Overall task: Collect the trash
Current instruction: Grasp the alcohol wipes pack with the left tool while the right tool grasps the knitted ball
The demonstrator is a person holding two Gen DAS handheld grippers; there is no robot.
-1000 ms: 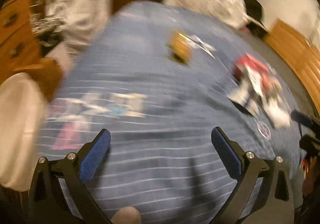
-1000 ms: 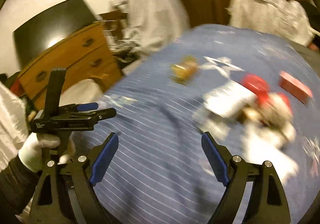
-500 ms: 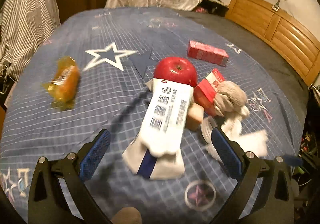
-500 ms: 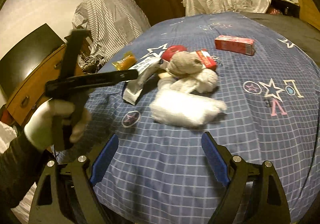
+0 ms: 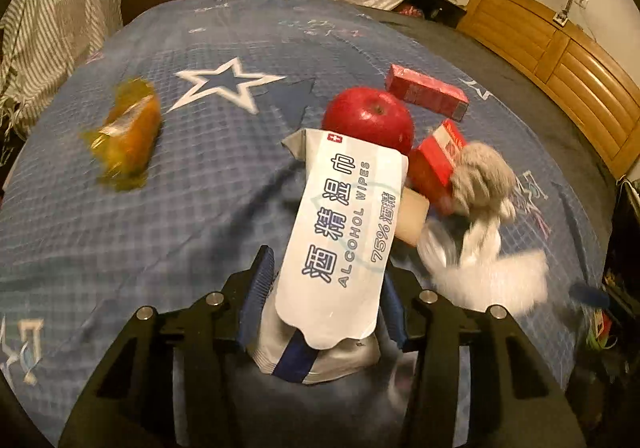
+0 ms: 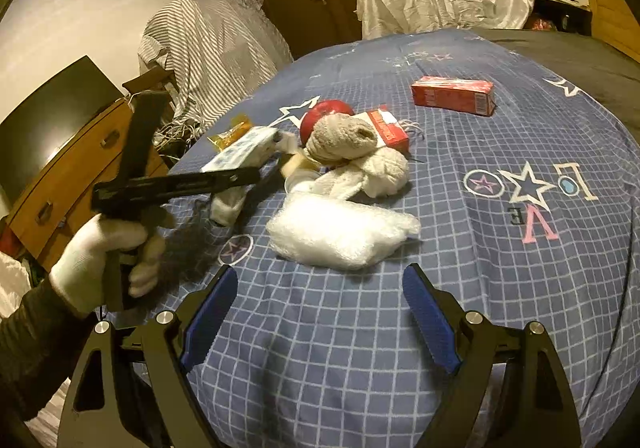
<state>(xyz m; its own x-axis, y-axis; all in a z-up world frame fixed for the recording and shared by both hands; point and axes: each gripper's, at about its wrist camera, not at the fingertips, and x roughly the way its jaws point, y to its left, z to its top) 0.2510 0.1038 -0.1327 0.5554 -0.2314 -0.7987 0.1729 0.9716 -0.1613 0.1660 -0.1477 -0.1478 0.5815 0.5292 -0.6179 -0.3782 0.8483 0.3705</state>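
Note:
A white alcohol-wipes pack lies on the blue star-print bedspread. My left gripper has closed around its near end, blue pads against both sides. The pack also shows in the right wrist view, with the left gripper's body in a white-gloved hand. Beside the pack lie a red apple, a small red carton, a grey-white sock and a crumpled white plastic bag. My right gripper is open and empty, just short of the bag.
A long red carton lies farther back on the bed. An orange snack wrapper lies to the left. A wooden dresser stands left of the bed, a wooden headboard to the right. Covered piles stand behind.
My left gripper moved forward onto the wipes pack and closed on it. The right gripper moved slightly closer to the white bag and stayed open.

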